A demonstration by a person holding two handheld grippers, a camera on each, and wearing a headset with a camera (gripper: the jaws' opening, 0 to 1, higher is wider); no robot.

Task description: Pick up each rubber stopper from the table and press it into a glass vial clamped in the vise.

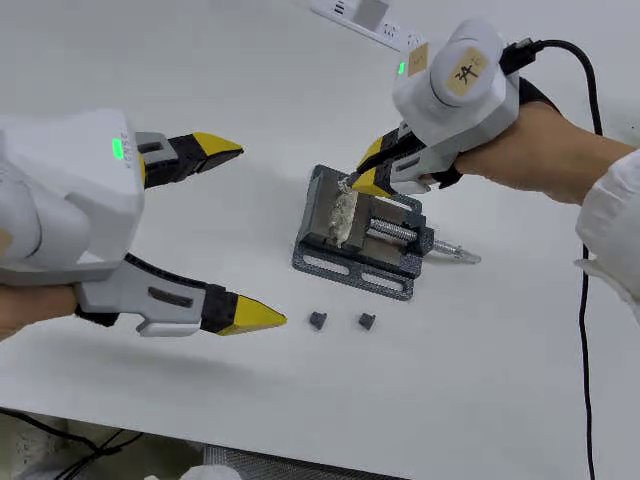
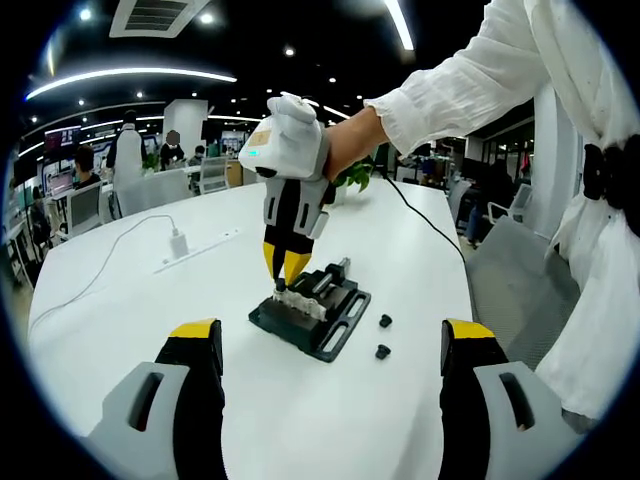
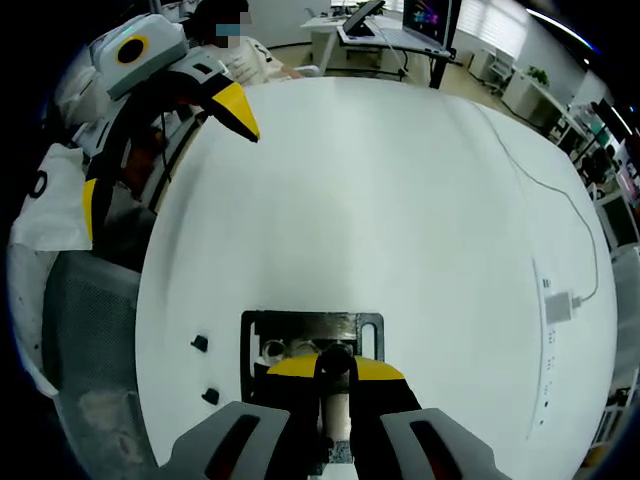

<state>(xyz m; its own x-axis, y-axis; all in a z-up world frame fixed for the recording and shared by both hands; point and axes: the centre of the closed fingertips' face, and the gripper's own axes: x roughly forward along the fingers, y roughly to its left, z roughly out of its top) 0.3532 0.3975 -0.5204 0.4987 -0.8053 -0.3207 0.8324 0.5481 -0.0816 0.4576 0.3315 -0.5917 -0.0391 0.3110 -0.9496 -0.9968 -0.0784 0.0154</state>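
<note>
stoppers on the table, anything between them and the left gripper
Nothing visible. The two stoppers lie apart on the table beside the vise. The left gripper is open and faces them, with just bare tabletop in between.

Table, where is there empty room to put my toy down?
Bare white table lies right of the vise, up to the cable, and behind it below the power strip. Crowded: the vise's front, by two rubber stoppers.
</note>
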